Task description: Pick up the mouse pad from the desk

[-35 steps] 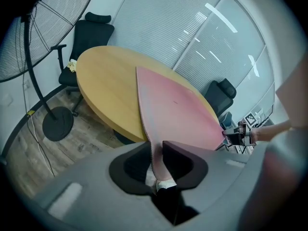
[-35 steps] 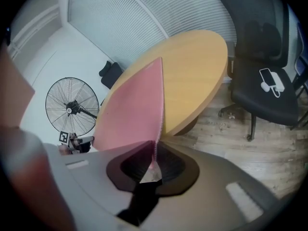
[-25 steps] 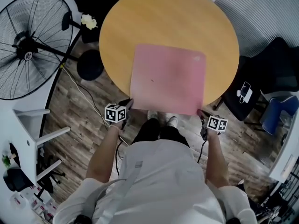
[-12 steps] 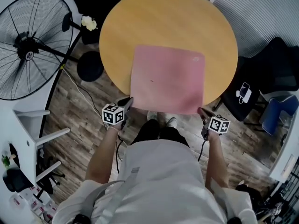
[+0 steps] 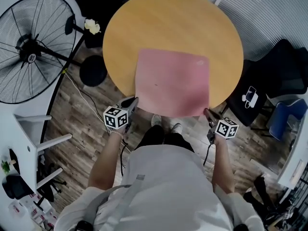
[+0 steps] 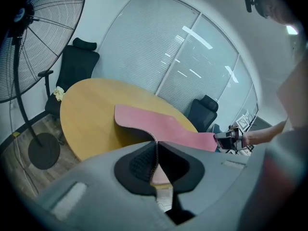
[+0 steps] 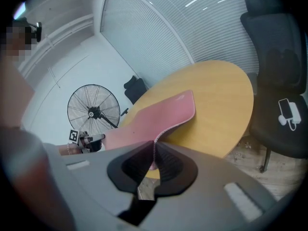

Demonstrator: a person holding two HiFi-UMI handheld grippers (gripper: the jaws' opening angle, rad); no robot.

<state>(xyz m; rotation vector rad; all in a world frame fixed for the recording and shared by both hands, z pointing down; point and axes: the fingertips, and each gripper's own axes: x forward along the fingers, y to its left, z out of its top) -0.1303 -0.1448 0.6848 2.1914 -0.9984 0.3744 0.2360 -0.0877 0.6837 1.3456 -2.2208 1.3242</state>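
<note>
A pink mouse pad point(image 5: 172, 81) hangs over the near part of the round wooden desk point(image 5: 168, 18). My left gripper point(image 5: 133, 101) is shut on the pad's near left corner. My right gripper point(image 5: 206, 112) is shut on its near right corner. In the left gripper view the mouse pad point(image 6: 159, 124) runs up from the closed jaws, lifted clear of the desk point(image 6: 91, 119) with shadow under it. In the right gripper view the mouse pad point(image 7: 154, 119) also rises off the desk point(image 7: 221, 105), and the left gripper point(image 7: 100, 137) shows at its far corner.
A standing fan point(image 5: 29, 49) with its round base point(image 5: 92, 67) stands left of the desk on the wooden floor. A black chair with a phone on it point(image 5: 250, 96) is at the right. A white shelf point(image 5: 38, 134) is near my left side.
Both grippers have risen with the pad's near corners, and the pad's near edge has come up off the desk.
</note>
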